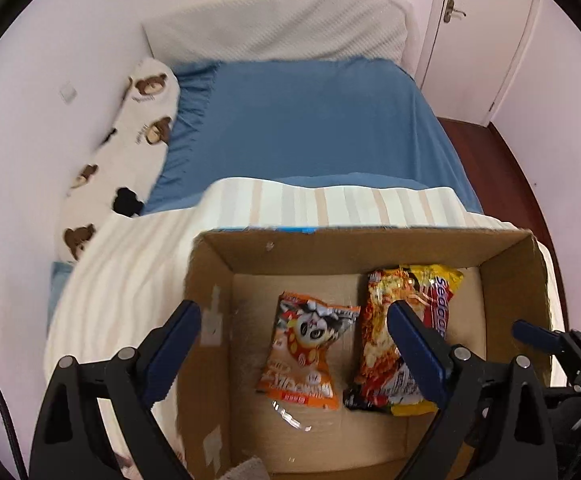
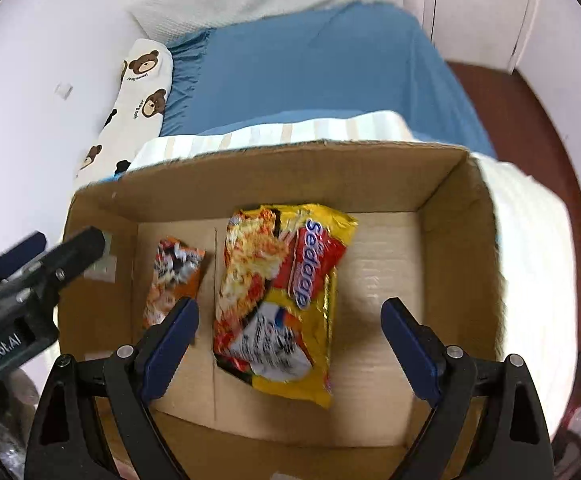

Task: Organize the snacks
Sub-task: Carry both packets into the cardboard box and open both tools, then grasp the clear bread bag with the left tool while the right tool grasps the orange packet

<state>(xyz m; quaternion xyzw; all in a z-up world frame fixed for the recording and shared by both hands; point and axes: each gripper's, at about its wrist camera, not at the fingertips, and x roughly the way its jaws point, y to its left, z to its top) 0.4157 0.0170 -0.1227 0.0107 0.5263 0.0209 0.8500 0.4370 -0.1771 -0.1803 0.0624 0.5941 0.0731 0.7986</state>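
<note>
- My left claw (image 1: 294,340) hangs over the left half of the cardboard box (image 1: 330,250), its blue fingers (image 1: 176,340) spread wide with nothing pinched between them.
- My right claw (image 2: 290,332) hangs over the middle of the same box, also spread wide and empty.
- The orange snack pack (image 1: 304,350) with a cartoon panda face lies flat on the box floor, loose between my left claw's fingers and touched by neither.
- Just to its right lies the yellow and red noodle packet (image 1: 400,334), lengthwise from near to far; the two sit side by side with a narrow strip of cardboard between them.
- In my right wrist view the noodle packet (image 2: 286,292) lies between my right claw's fingers, clear of both, and the orange snack pack (image 2: 172,276) sits left of it, partly behind my left-side finger.
- The right part of the box floor is bare cardboard.
- The box rests on a striped blanket (image 1: 130,264) at the near end of a bed with a blue sheet (image 1: 314,120).
- A white pillow with bear prints (image 1: 130,152) lies along the wall on the left, and a larger white pillow (image 1: 278,26) sits at the far end.
- A white door (image 1: 478,36) stands at far right, beside dark red floor (image 1: 506,164).
</note>
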